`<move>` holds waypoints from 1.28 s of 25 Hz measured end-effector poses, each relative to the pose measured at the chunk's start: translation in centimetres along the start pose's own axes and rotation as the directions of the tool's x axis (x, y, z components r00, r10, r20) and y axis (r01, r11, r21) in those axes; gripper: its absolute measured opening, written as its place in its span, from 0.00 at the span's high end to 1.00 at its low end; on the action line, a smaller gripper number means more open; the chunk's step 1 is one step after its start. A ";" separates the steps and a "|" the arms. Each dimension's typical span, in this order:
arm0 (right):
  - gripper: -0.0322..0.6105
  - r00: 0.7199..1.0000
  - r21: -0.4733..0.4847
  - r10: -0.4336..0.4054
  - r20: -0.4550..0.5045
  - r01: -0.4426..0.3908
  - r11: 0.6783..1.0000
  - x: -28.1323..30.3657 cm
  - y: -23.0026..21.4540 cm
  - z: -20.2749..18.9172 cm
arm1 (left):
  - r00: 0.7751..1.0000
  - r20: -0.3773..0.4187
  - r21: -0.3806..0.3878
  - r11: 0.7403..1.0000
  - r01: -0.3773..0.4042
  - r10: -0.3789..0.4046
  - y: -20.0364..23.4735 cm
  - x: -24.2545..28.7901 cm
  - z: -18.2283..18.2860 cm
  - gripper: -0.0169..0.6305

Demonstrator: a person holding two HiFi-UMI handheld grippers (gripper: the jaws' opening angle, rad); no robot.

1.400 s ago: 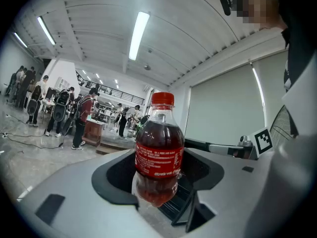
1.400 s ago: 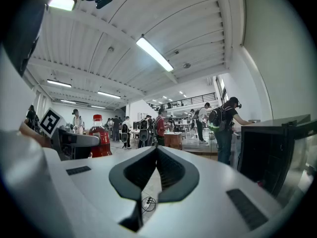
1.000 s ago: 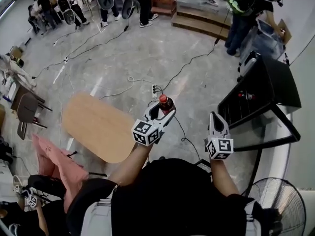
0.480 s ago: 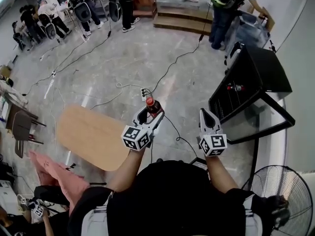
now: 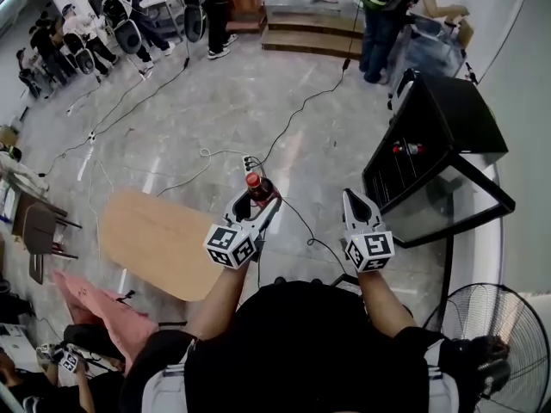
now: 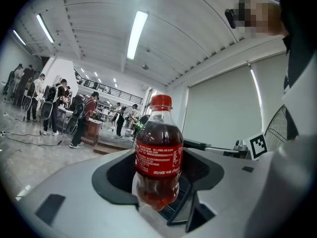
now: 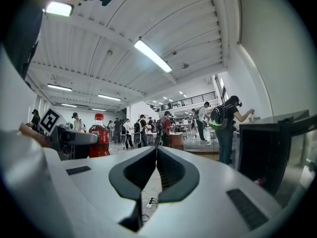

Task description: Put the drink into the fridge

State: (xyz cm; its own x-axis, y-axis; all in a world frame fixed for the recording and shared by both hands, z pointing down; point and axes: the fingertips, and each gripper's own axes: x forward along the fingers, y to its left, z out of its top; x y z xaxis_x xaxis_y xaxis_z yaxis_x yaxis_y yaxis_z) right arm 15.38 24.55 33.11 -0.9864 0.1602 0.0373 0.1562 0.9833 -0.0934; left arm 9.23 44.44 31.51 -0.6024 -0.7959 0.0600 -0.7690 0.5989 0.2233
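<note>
The head view looks steeply down from above the person's shoulders, taking in the white left gripper (image 5: 258,198), the white right gripper (image 5: 355,200), the grey polished floor (image 5: 215,101) and the black open-fronted fridge (image 5: 448,132) at right. The left gripper view sits low behind its jaws, tilted upward, very near the clear plastic cola bottle (image 6: 159,157) with a red cap. The right gripper view looks along its own jaws in much the same direction. It shares that bottle and the far standing people (image 7: 143,130) with both other views, and the fridge with the head view.

Drink bottle (image 5: 252,185) left of fridge (image 5: 449,120); table (image 5: 164,239) further left.
</note>
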 end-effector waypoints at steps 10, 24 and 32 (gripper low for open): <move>0.92 1.000 0.024 -0.004 0.011 0.004 1.000 -0.2 -3.7 -0.3 | 1.000 0.007 -0.017 1.000 -0.015 0.015 -0.8 1.8 -0.5 0.51; 0.91 1.000 0.063 0.005 -0.030 -0.003 0.998 1.6 -6.4 -3.1 | 1.000 -0.021 -0.064 0.998 0.001 -0.002 -1.2 5.3 -2.8 0.51; 0.92 0.996 0.022 -0.085 -0.036 0.086 0.996 8.3 -10.4 -3.6 | 0.999 -0.033 -0.081 0.996 0.035 -0.038 5.5 13.7 -3.4 0.51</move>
State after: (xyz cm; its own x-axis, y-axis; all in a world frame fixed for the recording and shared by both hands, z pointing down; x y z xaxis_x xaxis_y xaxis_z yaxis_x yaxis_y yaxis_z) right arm 5.77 15.94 38.01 -0.9936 0.0791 0.0807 0.0699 0.9913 -0.1116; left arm -2.55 36.54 36.87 -0.5656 -0.8204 0.0840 -0.7697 0.5617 0.3035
